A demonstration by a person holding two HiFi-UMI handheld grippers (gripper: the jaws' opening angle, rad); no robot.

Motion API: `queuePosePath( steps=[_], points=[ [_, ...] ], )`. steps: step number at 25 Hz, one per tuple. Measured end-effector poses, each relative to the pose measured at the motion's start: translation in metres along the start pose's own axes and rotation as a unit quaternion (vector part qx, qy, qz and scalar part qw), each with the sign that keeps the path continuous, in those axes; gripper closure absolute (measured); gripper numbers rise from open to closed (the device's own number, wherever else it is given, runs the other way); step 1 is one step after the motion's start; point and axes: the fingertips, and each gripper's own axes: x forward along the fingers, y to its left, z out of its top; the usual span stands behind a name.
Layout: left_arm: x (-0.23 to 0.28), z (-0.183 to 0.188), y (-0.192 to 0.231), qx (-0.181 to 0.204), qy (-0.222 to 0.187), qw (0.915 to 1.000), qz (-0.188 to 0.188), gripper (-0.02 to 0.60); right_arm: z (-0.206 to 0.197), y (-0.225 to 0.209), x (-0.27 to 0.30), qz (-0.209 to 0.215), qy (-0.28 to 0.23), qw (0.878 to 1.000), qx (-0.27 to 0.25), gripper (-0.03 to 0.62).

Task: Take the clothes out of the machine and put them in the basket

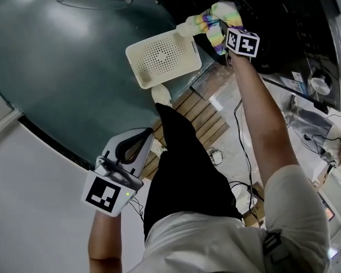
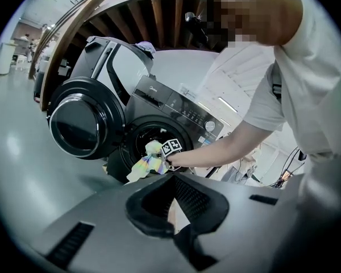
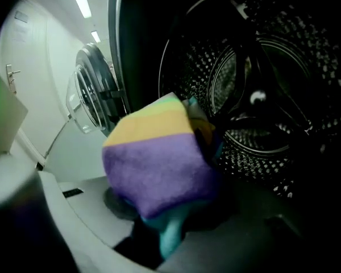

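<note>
**Head view catches striped cloth at the washing machine's mouth**

Seen from above, the right gripper (image 1: pixel 226 36) sits at the dark opening of the washing machine (image 1: pixel 284 16). Its jaws are closed partway on a rainbow-striped cloth (image 1: pixel 211 20). The right gripper view shows the same hold up close. A bunched fold of purple, yellow and green towelling fills the space between the two jaws, with a turquoise bit hanging below. The pads press on it from both sides. Behind the cloth lies the perforated steel drum (image 3: pixel 261 95), so the bundle is at the machine's front rim, partly out of the opening. The left gripper view shows it from across the floor. There the cloth droops out of the opening below the control panel (image 2: pixel 184 110), and the round door (image 2: pixel 79 124) is swung wide open to the side of the opening.

A white perforated basket (image 1: pixel 134 67) stands on the grey-green floor (image 1: pixel 62 67) just in front of the machine, close to the held cloth. A pale end of the cloth hangs near the basket's machine-side corner.

The left gripper (image 1: pixel 149 134) is held well back from the machine, farther from it than the basket, beside the person's black trouser leg (image 1: pixel 176 169). Its fingertips meet, leaving only the hollow between the curved fingers, and nothing is in it.
</note>
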Motion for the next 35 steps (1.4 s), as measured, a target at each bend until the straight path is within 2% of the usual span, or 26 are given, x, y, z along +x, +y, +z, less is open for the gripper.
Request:
queuePosePath(
  steps=[8,15,22,26,35],
  points=[
    [-0.045,-0.001,-0.046,0.013,-0.022,0.9997,-0.004,0.584,0.026,0.028,-0.099,0.018,-0.049,0.999,0.004,0.430],
    [-0.071,-0.017,-0.095,0.026,-0.041,0.9988,0.007,0.584,0.035,0.059,-0.187,0.067,-0.078,0.994,-0.032,0.430],
    [-0.101,-0.041,-0.140,0.027,-0.050,0.9984,0.002,0.584,0.052,0.108,-0.274,0.123,-0.110,0.984,-0.074,0.430],
    [-0.114,-0.054,-0.159,0.029,-0.054,0.9981,0.011,0.584,0.053,0.139,-0.300,0.157,-0.121,0.976,-0.090,0.430],
    [-0.158,-0.089,-0.158,0.025,-0.070,0.9968,0.029,0.584,0.040,0.239,-0.315,0.213,-0.127,0.960,-0.128,0.430]
  ],
)
